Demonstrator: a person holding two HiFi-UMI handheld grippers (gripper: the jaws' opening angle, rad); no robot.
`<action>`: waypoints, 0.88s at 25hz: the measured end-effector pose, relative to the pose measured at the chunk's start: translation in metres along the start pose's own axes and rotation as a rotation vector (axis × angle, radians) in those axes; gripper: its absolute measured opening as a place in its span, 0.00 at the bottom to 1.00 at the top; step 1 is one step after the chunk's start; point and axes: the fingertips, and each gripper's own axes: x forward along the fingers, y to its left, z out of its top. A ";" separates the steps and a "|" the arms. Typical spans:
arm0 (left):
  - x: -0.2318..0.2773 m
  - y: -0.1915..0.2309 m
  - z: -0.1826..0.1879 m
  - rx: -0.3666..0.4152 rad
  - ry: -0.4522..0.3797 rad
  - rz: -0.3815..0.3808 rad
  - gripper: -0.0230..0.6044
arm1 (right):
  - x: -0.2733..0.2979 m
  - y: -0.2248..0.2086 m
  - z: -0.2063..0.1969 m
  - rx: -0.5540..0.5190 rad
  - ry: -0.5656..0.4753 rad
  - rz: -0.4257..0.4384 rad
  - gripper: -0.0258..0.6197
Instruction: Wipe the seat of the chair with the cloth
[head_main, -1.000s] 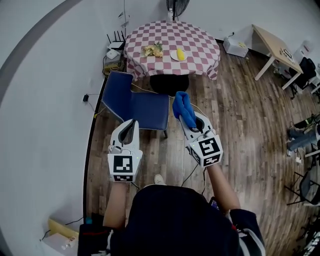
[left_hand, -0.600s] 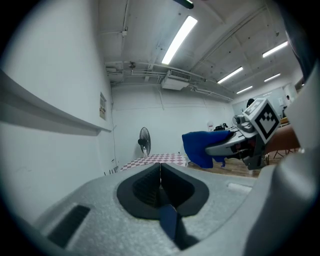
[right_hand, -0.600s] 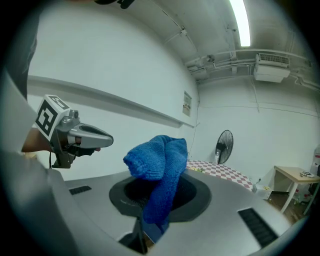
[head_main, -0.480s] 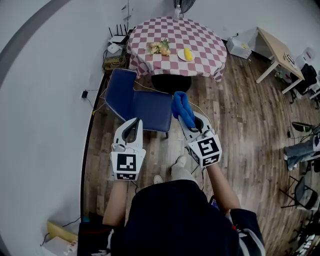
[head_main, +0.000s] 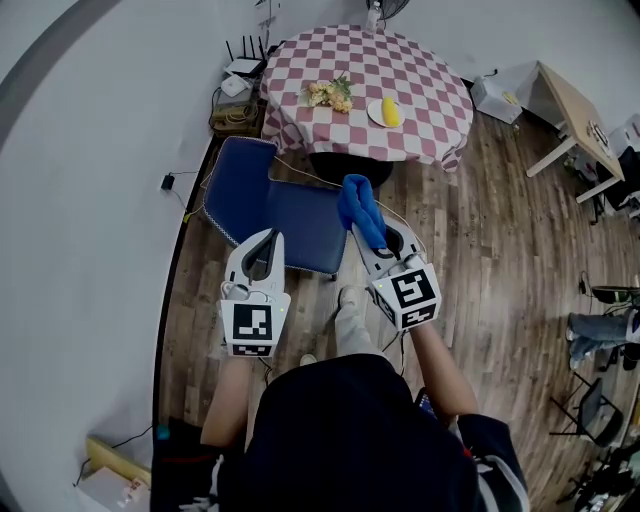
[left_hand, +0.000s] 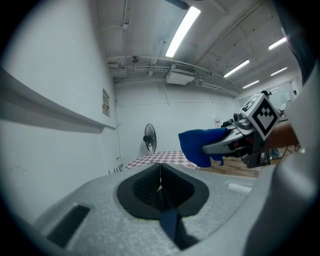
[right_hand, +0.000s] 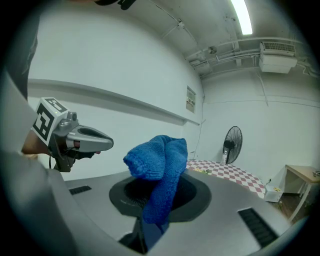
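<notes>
**Cloth** (head_main: 361, 210): blue, knitted, bunched. It was clamped between the fingers of the right gripper (head_main: 370, 236), one fold standing up past the fingertips and a tail hanging below them.

**Chair seat** (head_main: 300, 228): dark blue and padded, with the backrest (head_main: 238, 180) beyond it. It lay just ahead of and below both sets of fingertips. The cloth hung over the seat's right edge and, as far as could be judged, was not yet touching it.

**Left gripper** (head_main: 267, 238): jaws pressed together, nothing between them. Its tips overlapped the seat's near left corner in the head view.

**Change**: a second earlier a strip of floor showed between the left fingertips and the seat. The person then stepped forward, with one foot (head_main: 349, 297) now planted between the grippers, and both grippers closed on the chair. By that reading the approach was nearly finished and the wiping had not begun.

**Beyond the fingertips**: a round table (head_main: 425, 92) in a checked cover and the wooden floor (head_main: 500, 230).
</notes>
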 end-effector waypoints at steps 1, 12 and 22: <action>0.012 0.002 0.001 0.004 0.002 0.006 0.06 | 0.009 -0.010 -0.001 0.002 0.001 0.011 0.14; 0.146 0.016 -0.005 0.000 0.107 0.091 0.06 | 0.115 -0.108 -0.022 0.017 0.065 0.187 0.14; 0.206 0.021 -0.044 -0.070 0.240 0.213 0.06 | 0.190 -0.146 -0.055 0.049 0.113 0.364 0.14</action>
